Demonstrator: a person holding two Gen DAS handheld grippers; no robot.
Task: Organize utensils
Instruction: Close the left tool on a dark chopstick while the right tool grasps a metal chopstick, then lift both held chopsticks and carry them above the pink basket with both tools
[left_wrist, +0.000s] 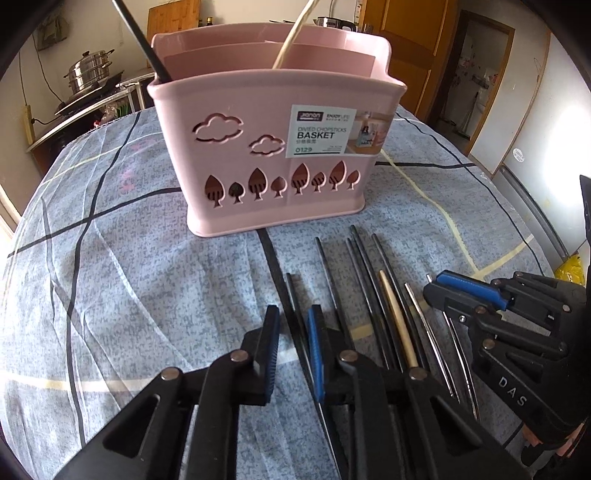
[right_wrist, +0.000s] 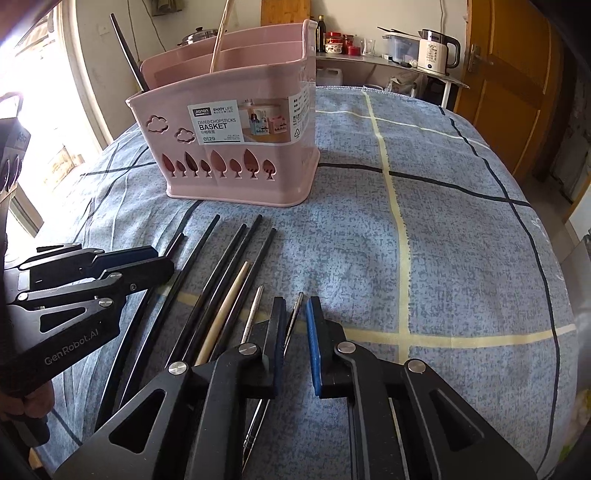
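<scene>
A pink chopsticks basket (left_wrist: 258, 147) (right_wrist: 236, 147) stands on the table with a black chopstick (left_wrist: 142, 40) and a wooden one (left_wrist: 291, 37) leaning in it. Several black chopsticks (left_wrist: 332, 273) (right_wrist: 207, 266), a wooden chopstick (left_wrist: 397, 317) (right_wrist: 227, 310) and two metal ones (left_wrist: 428, 325) (right_wrist: 253, 314) lie in front of it. My left gripper (left_wrist: 293, 325) is open, low over the leftmost black chopstick (left_wrist: 295, 310), which lies between its fingers. My right gripper (right_wrist: 295, 314) is open around the tip of a metal chopstick (right_wrist: 293, 317); it also shows in the left wrist view (left_wrist: 434, 284).
The table has a blue patterned cloth (right_wrist: 443, 240) with dark and cream lines. A steel pot (left_wrist: 90, 70) stands on a stove at the far left. A white kettle (right_wrist: 436, 51) and jars (right_wrist: 340, 42) stand on a shelf behind. A wooden door (right_wrist: 513, 74) is at the right.
</scene>
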